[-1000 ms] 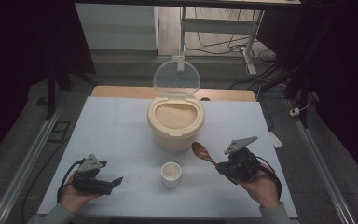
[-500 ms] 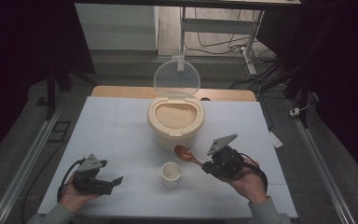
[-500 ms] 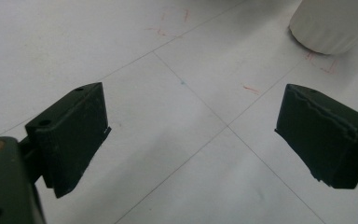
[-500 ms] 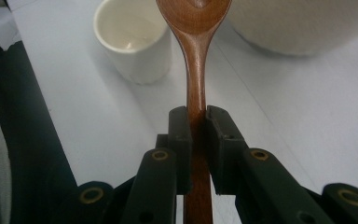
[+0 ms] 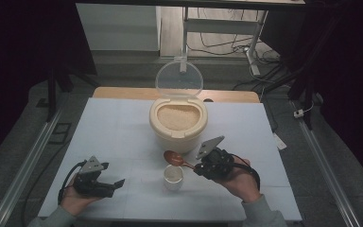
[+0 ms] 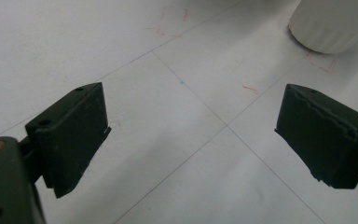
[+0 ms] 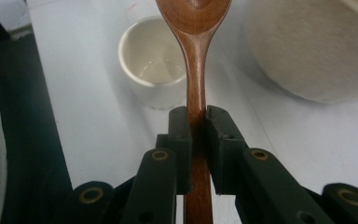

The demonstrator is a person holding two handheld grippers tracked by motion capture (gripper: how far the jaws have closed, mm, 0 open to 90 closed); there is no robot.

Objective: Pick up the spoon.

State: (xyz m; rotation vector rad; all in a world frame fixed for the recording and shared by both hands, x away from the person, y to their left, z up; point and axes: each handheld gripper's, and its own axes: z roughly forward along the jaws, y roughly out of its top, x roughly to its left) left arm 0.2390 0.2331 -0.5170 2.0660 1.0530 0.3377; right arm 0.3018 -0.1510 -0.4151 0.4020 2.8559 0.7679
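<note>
The right gripper (image 5: 199,166) has its two black jaws pinched tight on the handle of a brown wooden spoon (image 5: 176,159); in the right gripper view the pads press the handle (image 7: 196,100) from both sides, with no gap showing. The spoon runs straight out ahead of those jaws, its rounded bowl (image 7: 194,13) at the far end, held level or near it above the white table (image 5: 118,137).

Just below and beside the spoon's shaft, a little ahead of the jaw tips, stands a small white ceramic cup (image 5: 173,177), upright and open at the top; in the right gripper view (image 7: 154,65) it sits to the left of the handle, and I cannot tell whether anything is in it. Farther out beyond the spoon's bowl is a round cream-coloured plastic container of pale grain (image 5: 178,122), its clear hinged lid (image 5: 179,78) standing up behind it.

The left gripper (image 5: 105,185) lies low by the table's near edge, well apart from the cup. Its jaws stand wide open with nothing between them but bare table, crossed by thin lines and faint red marks (image 6: 251,88). The cup's base (image 6: 328,28) shows ahead of them, off past the right-hand jaw.
</note>
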